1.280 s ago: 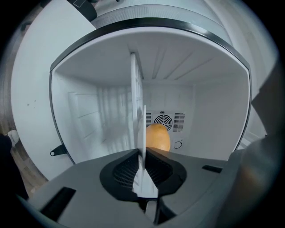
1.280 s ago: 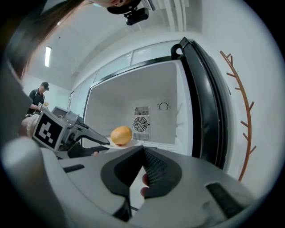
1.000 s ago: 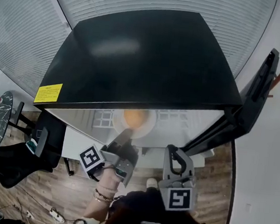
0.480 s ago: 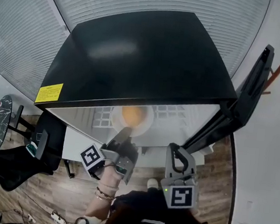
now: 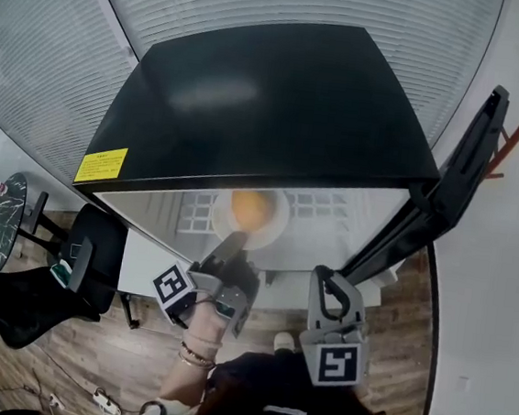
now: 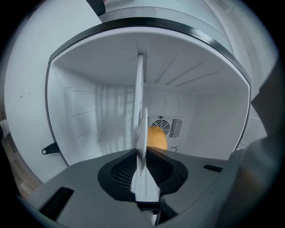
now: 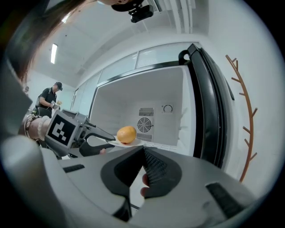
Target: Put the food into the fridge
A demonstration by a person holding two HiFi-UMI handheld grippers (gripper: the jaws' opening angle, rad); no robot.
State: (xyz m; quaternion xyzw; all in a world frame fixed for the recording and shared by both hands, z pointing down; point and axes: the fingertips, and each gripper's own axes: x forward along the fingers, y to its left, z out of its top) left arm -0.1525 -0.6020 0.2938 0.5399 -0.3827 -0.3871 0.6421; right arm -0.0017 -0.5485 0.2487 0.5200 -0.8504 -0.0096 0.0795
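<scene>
Just inside the fridge (image 5: 271,102), the left gripper (image 5: 233,243) pinches the plate (image 5: 276,227) bearing a loose orange (image 5: 251,208), the right gripper's (image 5: 323,282) jaws closed on nothing; a tilt could roll it off.

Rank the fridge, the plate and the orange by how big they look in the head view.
1. fridge, filling most of the view.
2. plate.
3. orange, sitting on the plate, clearly the smallest.

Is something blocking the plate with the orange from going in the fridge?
No, nothing visible blocks it. The fridge door is swung open, and the left claw holds the plate with the orange at the mouth of the fridge.
</scene>
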